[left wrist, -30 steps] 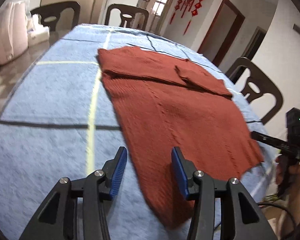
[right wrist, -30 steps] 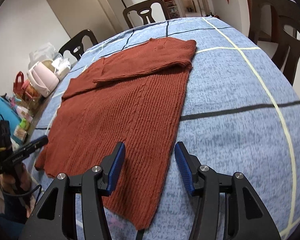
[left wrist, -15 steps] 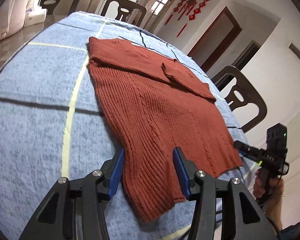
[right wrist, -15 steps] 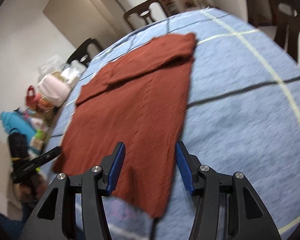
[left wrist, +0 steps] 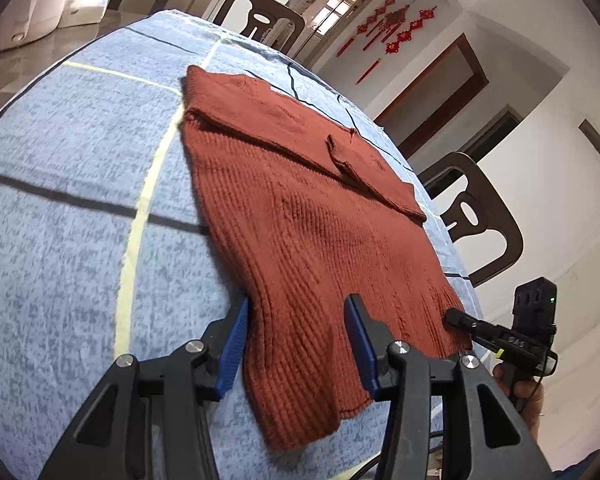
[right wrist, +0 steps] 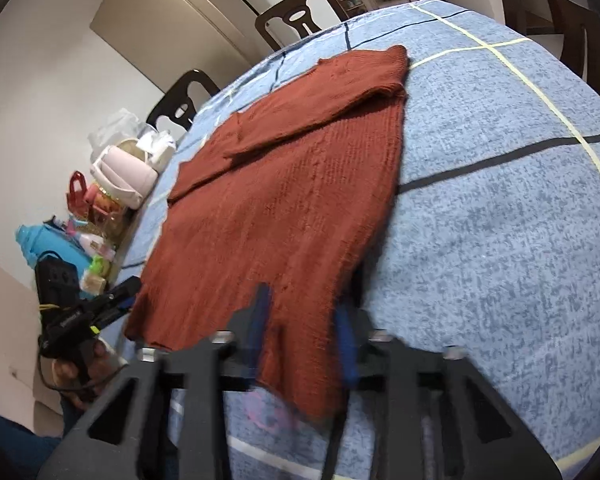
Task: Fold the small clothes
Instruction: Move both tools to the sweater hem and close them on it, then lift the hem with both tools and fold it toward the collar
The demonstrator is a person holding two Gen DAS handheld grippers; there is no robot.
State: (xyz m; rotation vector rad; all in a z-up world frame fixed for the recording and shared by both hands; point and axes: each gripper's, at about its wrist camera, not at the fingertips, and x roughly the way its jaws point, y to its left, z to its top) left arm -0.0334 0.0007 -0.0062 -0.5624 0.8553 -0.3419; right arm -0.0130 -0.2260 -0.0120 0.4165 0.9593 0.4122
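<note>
Rust-red ribbed knit, the sweater (left wrist: 300, 216) lies flat on the blue cloth (left wrist: 60, 208) of the table, its long axis running away from both claws. Its hem is the near end and its shoulders the far end. The sleeves are folded across the far part as a band, so the piece reads as one long rectangle. The knit ribs run along that same axis.

In the left wrist view, the left claw (left wrist: 296, 344) sits low over the near left hem corner. Its blue pads (left wrist: 232, 348) stand wide apart, one on each side of a strip of hem, and neither presses the knit. The cloth's pale yellow line (left wrist: 140, 216) runs off to the left of this claw. The right claw (left wrist: 452, 316) shows to its right, at the other hem corner, held in a hand (left wrist: 520, 388).

In the right wrist view, the right claw (right wrist: 304, 332) is blurred. Its pads (right wrist: 262, 312) straddle the right hem corner (right wrist: 300, 360) with a narrower gap than the left claw's. Whether they have closed on the fabric cannot be told. To its left the left claw (right wrist: 124, 292) reaches the far hem corner, gripped by a hand (right wrist: 80, 368). Beyond it, a pink bag (right wrist: 124, 176) and clutter (right wrist: 88, 248) lie off the cloth's edge. Dark chairs (right wrist: 296, 16) stand past the sweater's far end.
</note>
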